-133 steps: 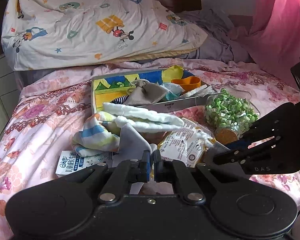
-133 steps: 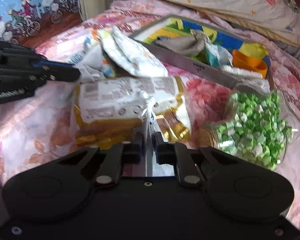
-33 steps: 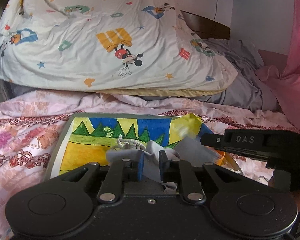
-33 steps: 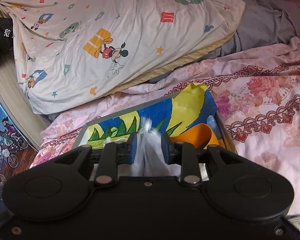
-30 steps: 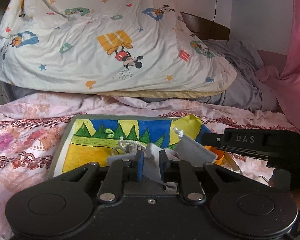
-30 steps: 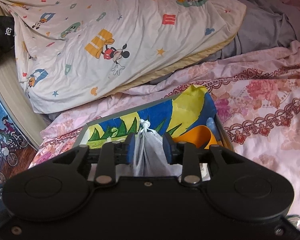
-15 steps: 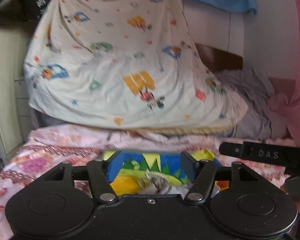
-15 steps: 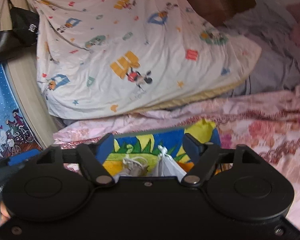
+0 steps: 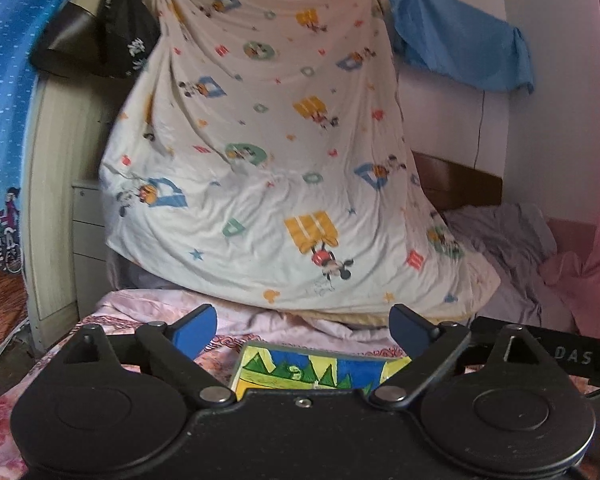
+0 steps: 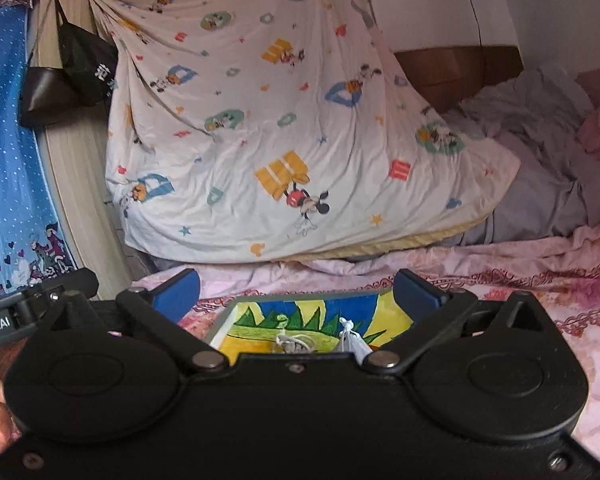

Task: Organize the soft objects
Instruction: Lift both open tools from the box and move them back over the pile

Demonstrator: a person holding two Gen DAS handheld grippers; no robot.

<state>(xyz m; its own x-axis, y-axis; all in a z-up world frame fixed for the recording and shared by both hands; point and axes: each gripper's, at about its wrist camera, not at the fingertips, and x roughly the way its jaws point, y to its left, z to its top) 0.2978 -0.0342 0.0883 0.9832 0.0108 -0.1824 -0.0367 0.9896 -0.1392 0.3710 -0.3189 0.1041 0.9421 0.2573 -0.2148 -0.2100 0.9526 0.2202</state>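
Each hand-held gripper, left (image 9: 303, 326) and right (image 10: 296, 291), hangs released and empty above the box (image 10: 300, 316) on the bed (image 10: 540, 276), judged because the masks (image 10: 350, 338) already lie inside it.

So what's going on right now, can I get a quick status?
Left claw open, empty. Right claw open, empty. Colourful tray below both, grey cloth and white mask lying in it. Nothing in the way.

Cartoon-print sheet (image 9: 260, 184) hangs behind floral bed (image 10: 540, 280).
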